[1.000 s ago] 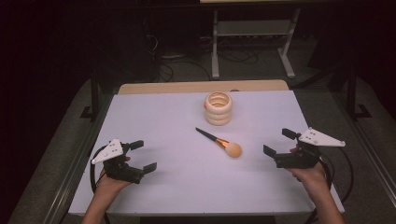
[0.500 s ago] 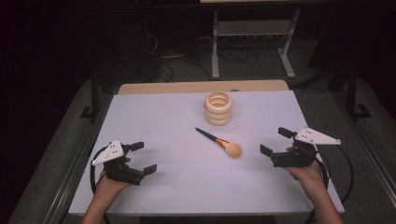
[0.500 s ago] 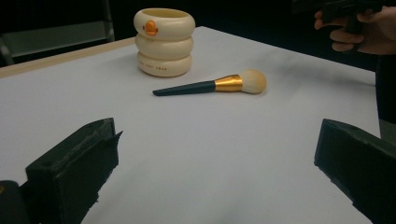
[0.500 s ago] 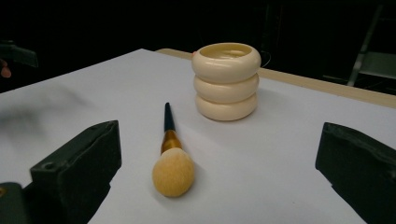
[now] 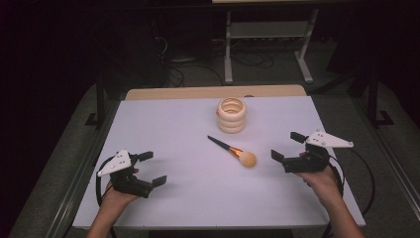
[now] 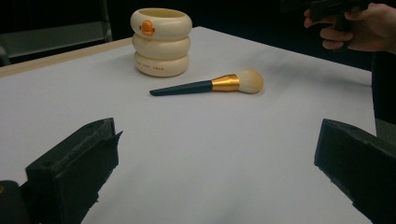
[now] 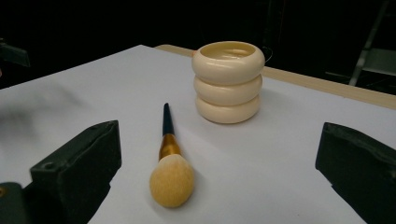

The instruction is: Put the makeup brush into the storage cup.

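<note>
Makeup brush lies flat on the white table, near its middle, with its dark handle pointing toward the far left and its round bristle head toward the right gripper. Just beyond the handle tip, apart from it, stands a cream holder shaped like three stacked rings. The right gripper hovers near the bristle head, jaws spread wide and holding nothing. The left gripper sits well apart at the table's near left, jaws also wide open and empty, facing the brush.
</note>
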{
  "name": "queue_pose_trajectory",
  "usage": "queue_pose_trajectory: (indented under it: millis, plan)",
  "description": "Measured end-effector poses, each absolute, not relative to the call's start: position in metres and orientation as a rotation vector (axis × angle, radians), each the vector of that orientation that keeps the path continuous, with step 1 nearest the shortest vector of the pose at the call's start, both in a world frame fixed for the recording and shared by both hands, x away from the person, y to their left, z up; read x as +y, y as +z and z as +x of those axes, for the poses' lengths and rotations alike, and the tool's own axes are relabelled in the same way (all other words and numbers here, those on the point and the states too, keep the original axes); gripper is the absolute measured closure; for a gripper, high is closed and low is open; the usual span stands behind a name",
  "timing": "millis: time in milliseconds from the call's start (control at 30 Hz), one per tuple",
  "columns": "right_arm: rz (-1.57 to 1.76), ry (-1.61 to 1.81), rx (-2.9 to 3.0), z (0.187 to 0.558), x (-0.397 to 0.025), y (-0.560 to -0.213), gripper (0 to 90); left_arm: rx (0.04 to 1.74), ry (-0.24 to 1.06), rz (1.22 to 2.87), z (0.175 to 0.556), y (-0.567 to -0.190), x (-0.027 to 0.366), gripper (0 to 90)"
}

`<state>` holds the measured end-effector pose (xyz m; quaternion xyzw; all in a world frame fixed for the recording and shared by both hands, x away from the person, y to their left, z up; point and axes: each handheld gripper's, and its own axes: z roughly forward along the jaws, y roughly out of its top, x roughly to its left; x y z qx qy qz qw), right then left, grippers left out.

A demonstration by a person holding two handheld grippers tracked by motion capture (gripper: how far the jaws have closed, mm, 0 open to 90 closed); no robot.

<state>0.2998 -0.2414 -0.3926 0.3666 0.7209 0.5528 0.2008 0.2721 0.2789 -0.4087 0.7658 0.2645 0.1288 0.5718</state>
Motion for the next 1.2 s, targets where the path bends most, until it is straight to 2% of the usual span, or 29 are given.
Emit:
queue_pose_trajectory:
  millis: [1200]
  plan:
    - [0.984, 1.585, 2.018, 0.325, -0.222, -0.38, 0.0, 0.634, 0.275, 1.758, 0.271, -0.41, 0.281, 0.0]
